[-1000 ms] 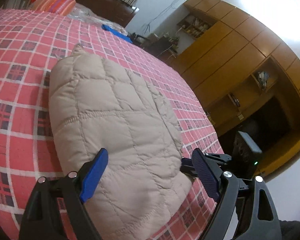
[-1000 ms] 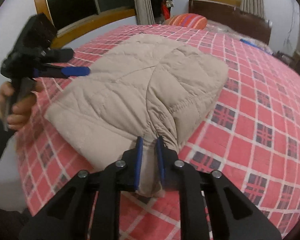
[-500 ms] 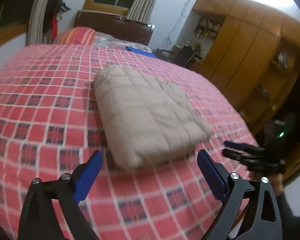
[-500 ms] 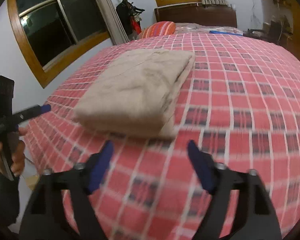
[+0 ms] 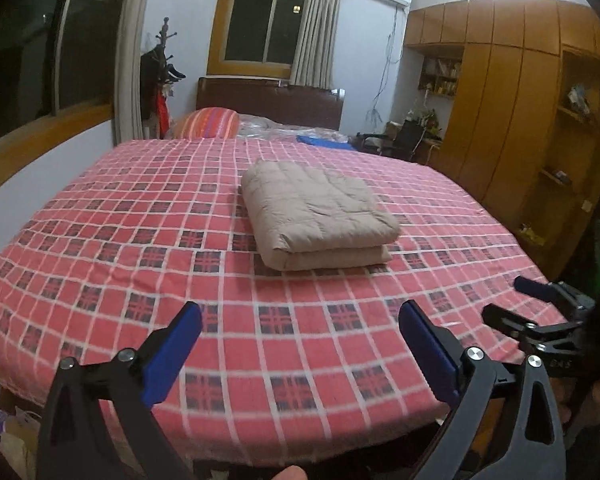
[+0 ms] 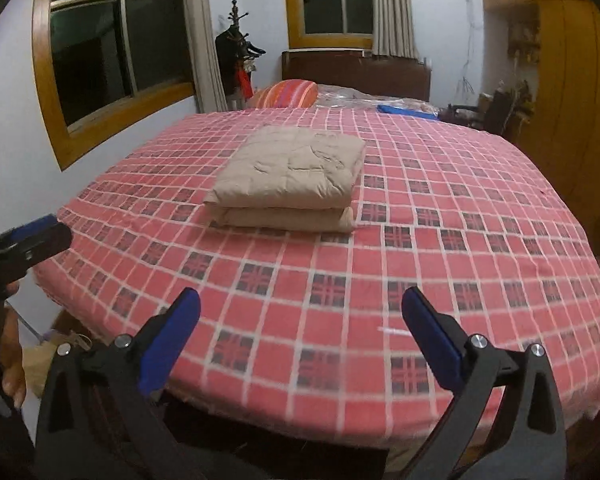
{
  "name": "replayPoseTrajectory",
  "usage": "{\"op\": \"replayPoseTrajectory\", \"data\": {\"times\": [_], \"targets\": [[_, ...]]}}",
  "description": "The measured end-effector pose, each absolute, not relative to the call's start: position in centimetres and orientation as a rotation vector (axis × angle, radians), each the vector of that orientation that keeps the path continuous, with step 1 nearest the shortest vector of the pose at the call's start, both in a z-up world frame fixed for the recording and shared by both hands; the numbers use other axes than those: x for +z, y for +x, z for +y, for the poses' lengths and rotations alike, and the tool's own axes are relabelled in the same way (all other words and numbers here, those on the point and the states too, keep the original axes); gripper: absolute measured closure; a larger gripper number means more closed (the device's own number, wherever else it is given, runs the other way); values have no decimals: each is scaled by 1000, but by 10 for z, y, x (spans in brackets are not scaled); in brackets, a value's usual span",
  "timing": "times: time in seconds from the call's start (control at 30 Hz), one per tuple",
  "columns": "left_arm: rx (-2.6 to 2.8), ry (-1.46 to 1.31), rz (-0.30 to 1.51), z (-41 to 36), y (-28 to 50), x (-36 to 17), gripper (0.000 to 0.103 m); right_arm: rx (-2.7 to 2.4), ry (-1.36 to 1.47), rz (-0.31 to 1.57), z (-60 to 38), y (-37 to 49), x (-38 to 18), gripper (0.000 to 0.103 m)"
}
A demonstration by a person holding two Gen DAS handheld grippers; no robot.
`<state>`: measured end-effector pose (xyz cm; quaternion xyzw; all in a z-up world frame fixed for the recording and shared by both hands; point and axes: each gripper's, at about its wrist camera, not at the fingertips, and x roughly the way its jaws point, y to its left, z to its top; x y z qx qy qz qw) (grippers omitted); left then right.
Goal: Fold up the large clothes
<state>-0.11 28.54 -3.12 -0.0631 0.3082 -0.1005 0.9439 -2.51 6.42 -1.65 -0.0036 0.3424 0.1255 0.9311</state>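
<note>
Folded beige jacket (image 5: 316,216) lies flat, long axis toward the headboard (image 5: 268,104).

My left gripper (image 5: 300,340) has black triangular arms with cut-outs, silver screws and blue pads (image 5: 172,360). My right gripper (image 6: 300,334) is built just the same.

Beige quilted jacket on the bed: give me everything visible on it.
The beige quilted puffer jacket is folded into a compact rectangular bundle, two thick layers stacked, with stitched quilting lines and a soft, padded look. It lies flat near the middle of the red checked bedspread, resting only on that. Neither open gripper touches it: both the left gripper and right gripper are well clear.
</note>
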Motion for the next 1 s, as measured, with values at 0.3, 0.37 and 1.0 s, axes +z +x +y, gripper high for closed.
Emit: {"op": "replayPoseTrajectory", "data": {"times": [0.3,0.37,1.0], "targets": [[-156,-21,641,257,-34,-21,4,160,-39,618,72,-66,26,3],[-152,-50,654,262,-30,-20,4,144,-38,608,70,-67,27,3],[-154,-66,680,258,-26,-27,4,130,-41,623,62,-69,18,3]]}}
